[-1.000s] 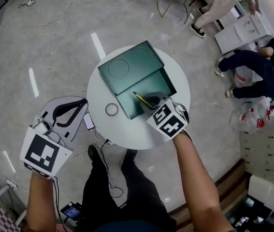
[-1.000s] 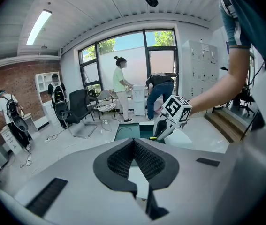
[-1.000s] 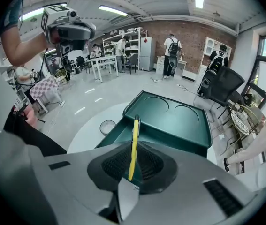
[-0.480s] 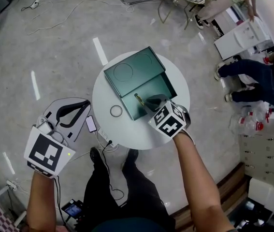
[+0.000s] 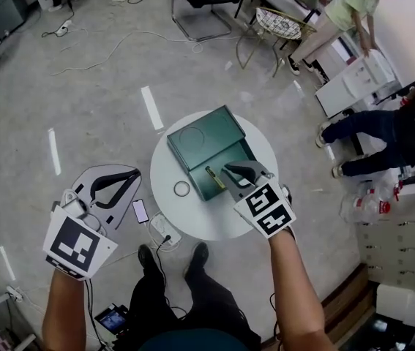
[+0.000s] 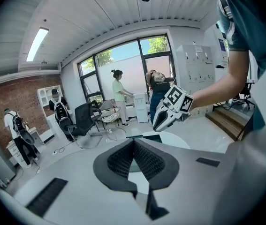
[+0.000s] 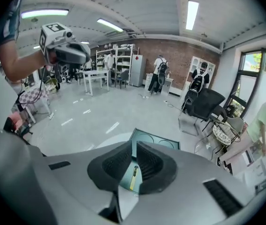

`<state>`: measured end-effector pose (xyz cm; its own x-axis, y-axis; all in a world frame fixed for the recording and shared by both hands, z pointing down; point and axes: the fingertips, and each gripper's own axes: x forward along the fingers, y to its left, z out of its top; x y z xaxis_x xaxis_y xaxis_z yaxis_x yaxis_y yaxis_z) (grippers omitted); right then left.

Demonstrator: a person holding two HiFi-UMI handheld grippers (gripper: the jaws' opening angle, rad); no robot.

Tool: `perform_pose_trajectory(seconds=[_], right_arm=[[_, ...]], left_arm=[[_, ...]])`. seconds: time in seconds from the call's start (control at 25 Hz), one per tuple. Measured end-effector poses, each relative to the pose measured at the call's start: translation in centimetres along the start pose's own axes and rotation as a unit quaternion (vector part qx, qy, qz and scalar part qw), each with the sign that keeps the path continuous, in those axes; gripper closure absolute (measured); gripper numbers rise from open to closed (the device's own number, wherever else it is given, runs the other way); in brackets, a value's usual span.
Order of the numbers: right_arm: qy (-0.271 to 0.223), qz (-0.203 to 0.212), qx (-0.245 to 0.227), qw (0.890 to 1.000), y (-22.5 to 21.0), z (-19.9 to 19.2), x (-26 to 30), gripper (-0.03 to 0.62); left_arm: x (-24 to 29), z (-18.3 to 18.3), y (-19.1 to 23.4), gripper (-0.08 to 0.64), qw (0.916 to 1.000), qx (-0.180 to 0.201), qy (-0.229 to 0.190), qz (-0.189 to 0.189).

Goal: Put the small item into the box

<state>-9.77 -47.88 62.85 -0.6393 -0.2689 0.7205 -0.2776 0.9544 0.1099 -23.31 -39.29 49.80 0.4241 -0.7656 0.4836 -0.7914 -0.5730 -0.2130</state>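
Note:
A green box point(image 5: 229, 161) with its lid point(image 5: 201, 137) laid open sits on the round white table point(image 5: 214, 221). The small item, a yellow pen-like stick point(image 5: 214, 178), lies inside the box. It also shows through the jaw gap as the yellow stick point(image 7: 133, 177) on the green box floor point(image 7: 125, 184). My right gripper point(image 5: 238, 172) hovers over the box's right front and is open by a narrow gap point(image 7: 135, 150), holding nothing. My left gripper point(image 5: 123, 178) hangs left of the table over the floor, its pads point(image 6: 133, 146) pressed together and empty.
A thin ring point(image 5: 182, 189) lies on the table left of the box. A phone point(image 5: 140, 210) and a power strip point(image 5: 165, 229) lie beside the table's left front. Chairs point(image 5: 277, 24) and people point(image 5: 390, 130) are at the far right.
The head view has pulled back, so the table looks smaller. The yellow stick stays in the box, the right gripper has drawn slightly away from it. The left gripper stays off the table.

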Motion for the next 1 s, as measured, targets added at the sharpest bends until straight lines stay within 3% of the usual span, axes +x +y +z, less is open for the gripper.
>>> perform_pose_trajectory(seconds=[0.36,0.52,0.72,1.0], right_arm=[[-0.149,-0.027,0.007,0.988,4.4,12.8,-14.1,0.549],[-0.207,-0.042,-0.040,0.977,6.4,17.3,-20.6,0.555],[-0.234,-0.065,-0.063,0.968,8.3,21.5,-26.3,0.555],[-0.241,-0.085,-0.072,0.964,9.8,23.8,-31.1,0.555]], left_arm=[[-9.1,7.1,-0.9,0.541,0.9972,0.047,-0.050,0.028],[-13.0,11.0,-1.9,0.541,0.9934,0.074,-0.080,0.039],[-16.7,14.4,-2.0,0.541,0.9896,0.084,-0.106,0.051],[-19.5,17.0,-3.3,0.541,0.9873,0.101,-0.114,0.045]])
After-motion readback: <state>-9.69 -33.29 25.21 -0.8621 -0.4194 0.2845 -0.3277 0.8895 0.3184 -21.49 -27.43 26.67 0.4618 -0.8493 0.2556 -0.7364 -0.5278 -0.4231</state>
